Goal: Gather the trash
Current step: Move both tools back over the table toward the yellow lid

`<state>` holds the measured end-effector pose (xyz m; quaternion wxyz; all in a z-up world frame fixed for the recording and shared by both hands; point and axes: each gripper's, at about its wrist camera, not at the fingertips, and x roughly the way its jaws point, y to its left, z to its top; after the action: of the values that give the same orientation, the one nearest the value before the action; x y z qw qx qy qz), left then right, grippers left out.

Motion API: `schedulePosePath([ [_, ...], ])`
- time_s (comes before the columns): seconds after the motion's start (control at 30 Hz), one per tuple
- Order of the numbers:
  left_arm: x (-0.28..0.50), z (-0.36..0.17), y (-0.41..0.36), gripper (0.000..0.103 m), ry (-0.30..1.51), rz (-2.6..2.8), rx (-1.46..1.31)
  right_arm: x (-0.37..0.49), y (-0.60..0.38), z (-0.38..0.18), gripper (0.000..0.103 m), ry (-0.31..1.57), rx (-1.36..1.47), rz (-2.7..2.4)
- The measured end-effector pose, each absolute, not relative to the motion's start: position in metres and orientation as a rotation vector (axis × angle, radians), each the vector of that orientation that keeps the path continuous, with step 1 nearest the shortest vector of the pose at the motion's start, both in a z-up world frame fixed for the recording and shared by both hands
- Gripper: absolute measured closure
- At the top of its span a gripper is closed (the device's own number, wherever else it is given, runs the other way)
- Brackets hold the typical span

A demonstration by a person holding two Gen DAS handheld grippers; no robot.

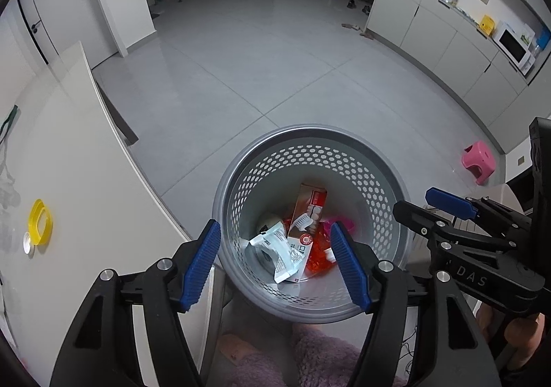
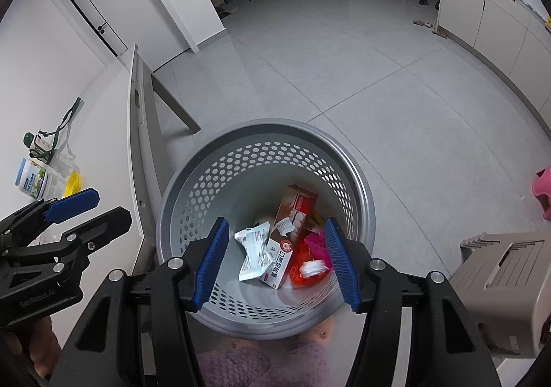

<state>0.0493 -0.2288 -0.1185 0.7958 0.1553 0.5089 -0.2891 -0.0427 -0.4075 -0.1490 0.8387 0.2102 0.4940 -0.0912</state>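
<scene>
Grey perforated plastic forms the wall of the wastebasket (image 1: 375,180) (image 2: 193,201), which is set on the pale tiled floor (image 1: 241,70) just beside the edge of the white table (image 1: 86,163); both grippers are held above its mouth. The left gripper (image 1: 275,266) is seen with its blue fingers (image 1: 201,266) spread wide and nothing between them; the right gripper (image 2: 275,263) is likewise parted and empty, its ribbed pads (image 2: 339,263) framing the basket's contents. At the bottom of the basket the collected trash is gathered — a brown and red toothpaste carton (image 1: 308,215) (image 2: 292,225) lies tilted on top, a crumpled white wrapper (image 1: 275,249) (image 2: 255,249) is pressed against its left side, and an orange-red transparent packet (image 1: 318,256) (image 2: 304,259) is tucked under its right side, with a pink item (image 2: 315,242) beside it. On the table, well apart from the basket, a yellow ring (image 1: 41,221) and a small white cap (image 1: 28,242) are left; a white jar (image 2: 32,180) is seen further back in the right wrist view. A pink stool (image 1: 480,161) is placed on the floor to the right; a grey plastic stool (image 2: 502,276) is close by the right gripper.
</scene>
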Motion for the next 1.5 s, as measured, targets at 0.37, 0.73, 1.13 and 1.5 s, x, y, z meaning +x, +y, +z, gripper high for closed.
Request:
schedulePosePath([
  [0.37, 0.049, -0.109, -0.218, 0.032, 1.069, -0.594, 0.306, -0.045, -0.403, -0.14, 0.045, 1.029, 0.43, -0.189],
  [0.73, 0.057, -0.087, -0.199, 0.03, 1.013, -0.561, 0.266, -0.038, -0.389, -0.118, 0.042, 0.993, 0.398, -0.185],
  [1.13, 0.082, -0.059, -0.144, 0.027, 0.936, -0.469, 0.176, -0.009, -0.348, -0.092, 0.04, 0.965, 0.306, -0.129],
  [1.5, 0.098, -0.05, -0.055, 0.027, 0.9, -0.329, 0.099, 0.038, -0.279, -0.079, 0.039, 0.97, 0.204, -0.007],
])
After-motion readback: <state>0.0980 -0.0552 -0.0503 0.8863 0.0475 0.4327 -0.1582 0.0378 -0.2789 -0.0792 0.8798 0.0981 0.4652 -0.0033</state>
